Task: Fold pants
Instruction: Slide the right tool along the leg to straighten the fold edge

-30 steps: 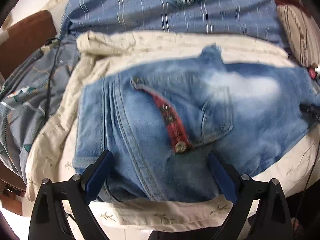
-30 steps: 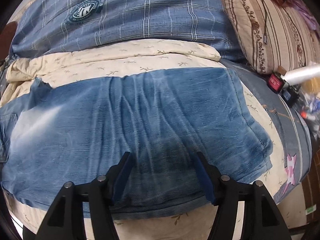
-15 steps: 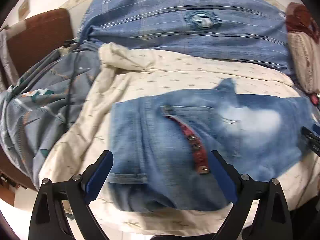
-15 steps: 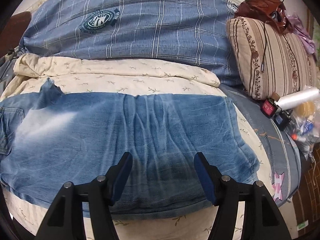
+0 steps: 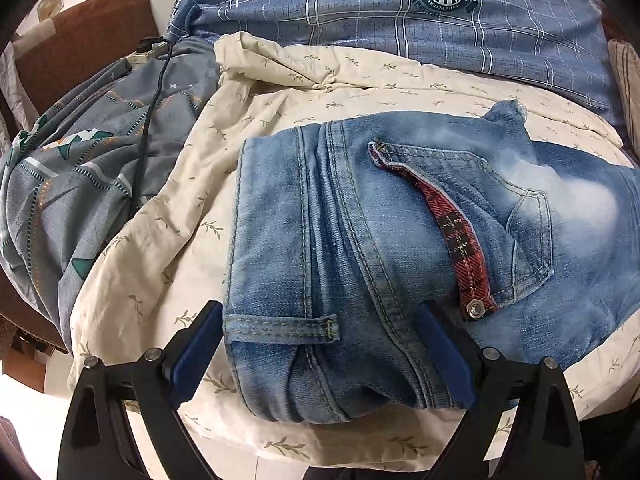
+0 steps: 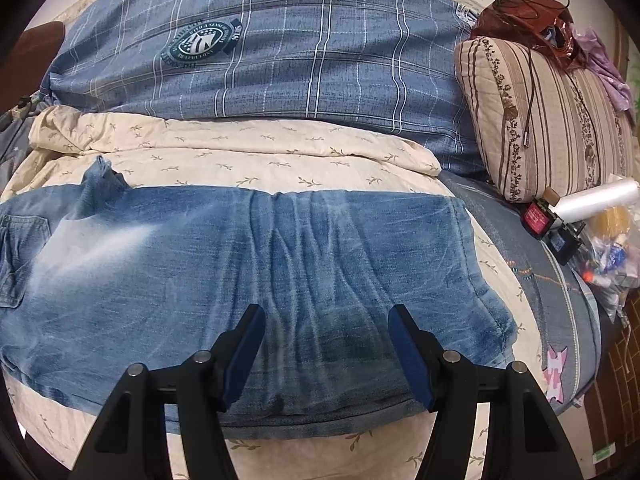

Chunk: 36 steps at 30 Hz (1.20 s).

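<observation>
Blue denim pants [image 5: 360,240] lie flat on a cream leaf-print sheet [image 5: 168,240], legs folded one over the other. The waistband end with a belt loop and a red plaid pocket flap [image 5: 460,240] shows in the left wrist view. My left gripper [image 5: 320,352] is open, its jaws either side of the waistband's near edge. The leg part of the pants [image 6: 280,272] fills the right wrist view, hem end at the right. My right gripper [image 6: 326,356] is open just above the near edge of the legs.
A blue plaid quilt [image 6: 280,40] lies behind the pants. A striped pillow [image 6: 540,120] and small clutter [image 6: 560,224] sit at the right. A grey patterned blanket [image 5: 80,184] with a black cable [image 5: 148,128] lies left, by a brown headboard [image 5: 80,40].
The left gripper pulled back from the pants, then came in again to the waistband's near edge. The right gripper drew back a little. Both stay open.
</observation>
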{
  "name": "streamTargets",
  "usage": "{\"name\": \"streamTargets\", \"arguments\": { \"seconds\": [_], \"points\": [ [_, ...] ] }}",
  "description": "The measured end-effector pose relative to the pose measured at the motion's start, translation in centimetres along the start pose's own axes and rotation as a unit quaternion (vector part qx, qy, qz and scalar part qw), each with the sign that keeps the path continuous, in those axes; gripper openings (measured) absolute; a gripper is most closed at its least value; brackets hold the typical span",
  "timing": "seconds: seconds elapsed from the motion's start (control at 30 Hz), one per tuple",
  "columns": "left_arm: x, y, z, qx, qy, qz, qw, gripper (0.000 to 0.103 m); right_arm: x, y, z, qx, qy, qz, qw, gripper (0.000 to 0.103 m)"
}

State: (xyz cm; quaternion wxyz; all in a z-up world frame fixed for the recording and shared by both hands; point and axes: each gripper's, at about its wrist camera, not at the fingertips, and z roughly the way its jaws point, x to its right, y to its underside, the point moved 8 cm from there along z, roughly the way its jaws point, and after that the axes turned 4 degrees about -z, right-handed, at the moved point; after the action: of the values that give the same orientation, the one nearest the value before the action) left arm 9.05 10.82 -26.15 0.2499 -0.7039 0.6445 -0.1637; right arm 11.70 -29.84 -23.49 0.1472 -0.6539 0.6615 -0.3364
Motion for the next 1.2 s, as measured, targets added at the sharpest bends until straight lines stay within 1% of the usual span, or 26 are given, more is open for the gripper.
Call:
{"name": "streamTargets", "arguments": {
  "seconds": [0.07,0.2,0.23,0.37,0.43,0.47,0.5,0.57,0.63,0.73,0.83,0.97,1.03,1.13,1.2],
  "points": [
    [-0.1,-0.2,-0.4,0.004,0.000,-0.001,1.0000,0.096,0.1,0.2,0.4,-0.010,-0.004,0.003,1.000,0.067],
    [0.0,-1.1,-1.6,0.023,0.002,-0.001,0.9997,0.096,0.1,1.5,2.2,-0.062,-0.028,0.023,0.997,0.067],
    [0.2,-1.3,-2.0,0.029,0.006,0.000,0.9996,0.096,0.1,1.7,2.5,-0.069,-0.030,0.027,0.997,0.068],
    [0.5,-1.9,-2.4,0.036,0.010,0.006,0.9993,0.096,0.3,1.8,2.6,-0.068,-0.030,0.034,0.997,0.070],
    [0.3,-1.7,-1.8,0.029,0.004,0.007,0.9996,0.096,0.3,1.8,2.5,-0.067,-0.029,0.033,0.997,0.070],
    [0.0,-1.4,-1.1,0.018,-0.002,0.006,0.9998,0.096,0.2,1.7,2.5,-0.066,-0.032,0.036,0.997,0.070],
    [-0.3,-1.0,-0.4,0.005,-0.005,0.003,1.0000,0.096,0.2,1.7,2.3,-0.063,-0.040,0.040,0.996,0.070],
    [-0.8,-0.6,0.3,-0.008,0.008,-0.011,0.9999,0.096,0.1,1.4,1.9,-0.051,-0.058,0.050,0.996,0.070],
    [-1.1,-0.7,0.1,-0.010,0.020,-0.025,0.9995,0.096,-0.1,0.9,1.5,-0.038,-0.072,0.056,0.995,0.070],
    [-1.2,-1.5,-0.8,0.007,0.013,-0.022,0.9997,0.096,-1.0,0.4,1.1,-0.025,-0.093,0.055,0.994,0.070],
    [-1.4,-2.9,-1.5,0.023,0.016,-0.025,0.9993,0.096,-2.6,0.2,0.9,-0.024,-0.110,0.040,0.993,0.070],
    [-2.1,-5.3,-1.0,0.036,-0.006,-0.027,0.9990,0.096,-5.1,0.2,0.9,-0.030,-0.133,0.013,0.991,0.070],
    [-2.6,-6.0,0.2,0.031,-0.025,-0.032,0.9987,0.096,-6.4,0.3,0.9,-0.031,-0.133,-0.011,0.991,0.070],
    [-2.8,-6.3,1.9,0.016,-0.032,-0.037,0.9987,0.096,-7.5,0.7,1.0,-0.030,-0.126,-0.043,0.991,0.070],
    [-2.7,-5.8,2.5,0.009,-0.036,-0.036,0.9987,0.096,-7.5,0.8,1.1,-0.028,-0.126,-0.047,0.990,0.071]
  ]
}}
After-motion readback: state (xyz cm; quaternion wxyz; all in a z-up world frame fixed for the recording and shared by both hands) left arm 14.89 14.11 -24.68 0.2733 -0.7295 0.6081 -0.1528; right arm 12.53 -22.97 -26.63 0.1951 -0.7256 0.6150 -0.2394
